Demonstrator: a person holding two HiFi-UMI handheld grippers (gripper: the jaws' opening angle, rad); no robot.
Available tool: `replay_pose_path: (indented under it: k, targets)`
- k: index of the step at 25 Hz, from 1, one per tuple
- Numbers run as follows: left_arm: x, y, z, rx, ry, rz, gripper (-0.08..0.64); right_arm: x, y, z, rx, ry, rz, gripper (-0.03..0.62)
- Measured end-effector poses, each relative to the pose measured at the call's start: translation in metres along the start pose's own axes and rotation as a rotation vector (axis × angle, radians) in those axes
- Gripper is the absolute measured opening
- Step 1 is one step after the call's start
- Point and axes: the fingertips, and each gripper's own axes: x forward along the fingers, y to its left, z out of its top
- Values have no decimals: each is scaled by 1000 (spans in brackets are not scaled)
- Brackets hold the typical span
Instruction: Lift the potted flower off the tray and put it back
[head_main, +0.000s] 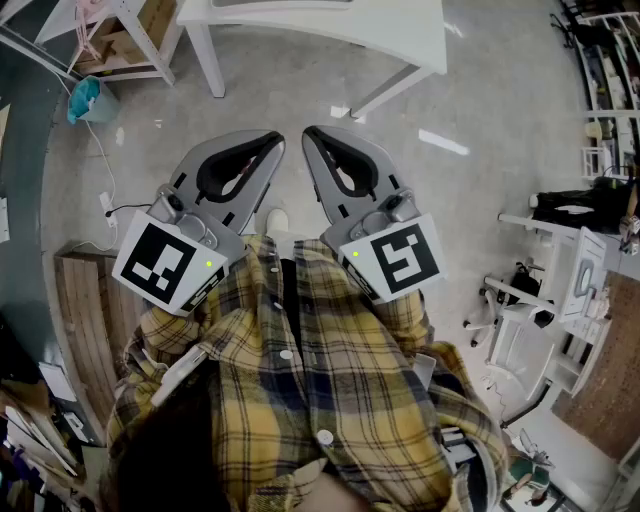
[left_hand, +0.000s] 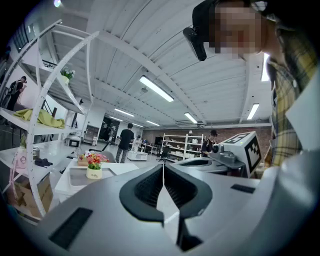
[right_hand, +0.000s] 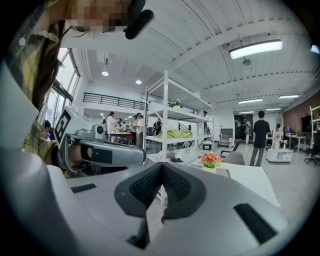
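Your grey left gripper (head_main: 277, 141) and grey right gripper (head_main: 309, 133) are both pressed together, empty. The small cream-potted red flower (left_hand: 93, 166) stands in the shallow white tray (left_hand: 75, 176) on the white table (left_hand: 121, 168), well ahead.

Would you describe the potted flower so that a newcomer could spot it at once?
Find the tall white shelf rack; beside it stands a white table with a shallow tray on top. The potted flower stands in that tray: a small cream pot of red, pink and orange blooms. Unlike the plant high on the rack, it sits low on the table.
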Motion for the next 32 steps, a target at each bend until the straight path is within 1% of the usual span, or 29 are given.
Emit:
replay_pose_path:
  k: [3, 7, 14, 19, 26, 32]
  targets:
    - [3, 3, 0, 4, -2, 1, 15, 2, -3, -2, 3, -5, -3, -2]
    - [10, -4, -1, 7, -1, -5, 15, -6, -9, -4, 7, -8, -14, -2]
    - [13, 2, -8, 14, 1, 9, 15, 1, -10, -14, 4, -8, 11, -2]
    - [25, -13, -5, 34, -4, 34, 15, -16, -22, -17, 3, -14, 30, -2]
    - [32, -25, -5, 40, -7, 59, 15, -26, -31, -14, -6, -24, 56, -2]
    - [34, -6, -6, 29, -10, 87, 15, -6, -32, -19, -4, -13, 91, -2]
